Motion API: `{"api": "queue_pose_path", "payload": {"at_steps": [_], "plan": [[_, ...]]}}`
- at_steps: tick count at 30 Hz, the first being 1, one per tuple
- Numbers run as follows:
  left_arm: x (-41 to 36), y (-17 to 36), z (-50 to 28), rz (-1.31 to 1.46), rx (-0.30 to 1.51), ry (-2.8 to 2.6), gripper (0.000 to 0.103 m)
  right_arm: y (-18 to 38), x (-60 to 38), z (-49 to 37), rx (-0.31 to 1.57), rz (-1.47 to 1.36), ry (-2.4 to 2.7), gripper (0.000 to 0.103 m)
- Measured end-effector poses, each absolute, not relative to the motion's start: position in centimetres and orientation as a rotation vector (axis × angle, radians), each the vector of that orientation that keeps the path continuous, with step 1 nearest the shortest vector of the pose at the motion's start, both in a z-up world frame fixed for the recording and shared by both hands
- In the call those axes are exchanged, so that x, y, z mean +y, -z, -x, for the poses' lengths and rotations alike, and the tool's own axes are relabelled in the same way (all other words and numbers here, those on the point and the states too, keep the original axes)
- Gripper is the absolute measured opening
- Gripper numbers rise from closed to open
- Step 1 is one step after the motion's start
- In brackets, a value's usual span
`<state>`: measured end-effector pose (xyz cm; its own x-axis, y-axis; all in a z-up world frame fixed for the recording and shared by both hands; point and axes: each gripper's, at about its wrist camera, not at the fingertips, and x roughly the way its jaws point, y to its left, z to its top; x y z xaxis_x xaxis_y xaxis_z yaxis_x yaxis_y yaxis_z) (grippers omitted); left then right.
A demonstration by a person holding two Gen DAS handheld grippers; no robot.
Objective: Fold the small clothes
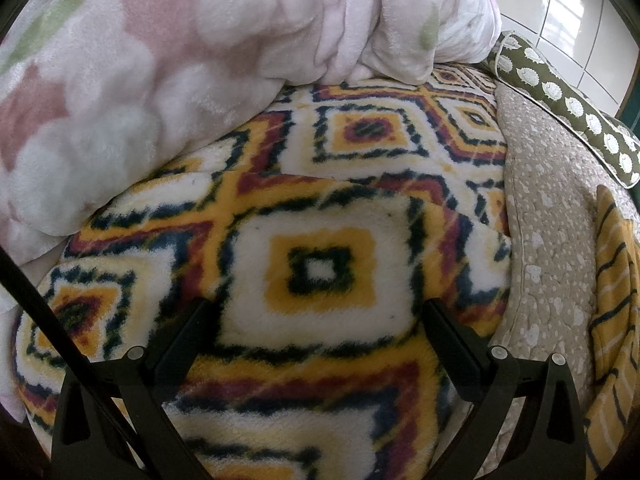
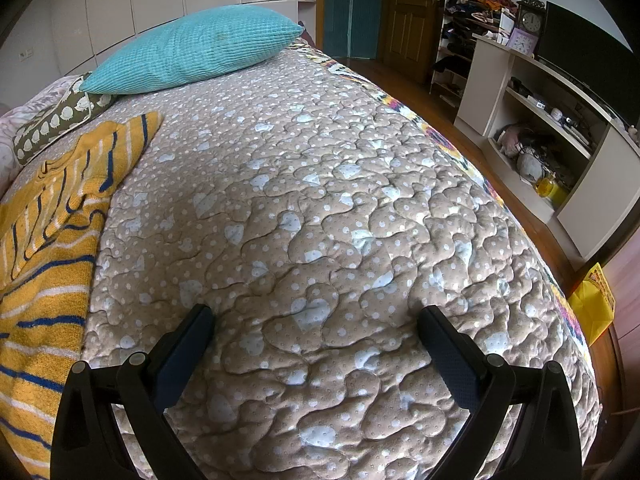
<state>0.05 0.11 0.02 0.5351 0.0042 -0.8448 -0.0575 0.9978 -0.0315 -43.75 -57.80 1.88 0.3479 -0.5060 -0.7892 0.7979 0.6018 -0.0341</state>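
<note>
A yellow garment with blue and white stripes lies spread on the beige quilted bedspread at the left of the right wrist view. Its edge also shows at the far right of the left wrist view. My right gripper is open and empty over the bare quilt, to the right of the garment. My left gripper is open and empty over a patterned fleece blanket, with the garment off to its right.
A pink floral blanket is piled at the left and back. A green patterned cushion and a teal pillow lie at the bed's head. A shelf unit, a dark screen and a wooden door stand to the right of the bed.
</note>
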Motion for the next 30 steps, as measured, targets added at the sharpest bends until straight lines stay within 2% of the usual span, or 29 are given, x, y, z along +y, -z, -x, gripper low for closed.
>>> {"api": "queue_pose_path", "payload": {"at_steps": [22, 27, 30], "plan": [[-0.3, -0.1, 0.0, 0.045, 1.007, -0.049, 0.103, -1.8, -57.7, 43.9, 0.857, -0.392, 0.873, 0.103], [-0.6, -1.7, 1.1, 0.026, 0.989, -0.075, 0.103, -1.8, -57.7, 43.9, 0.857, -0.392, 0.873, 0.103], [-1.4, -4.7, 4.3, -0.026, 0.898, -0.083, 0.103, -1.8, -57.7, 43.9, 0.857, -0.392, 0.873, 0.103]]}}
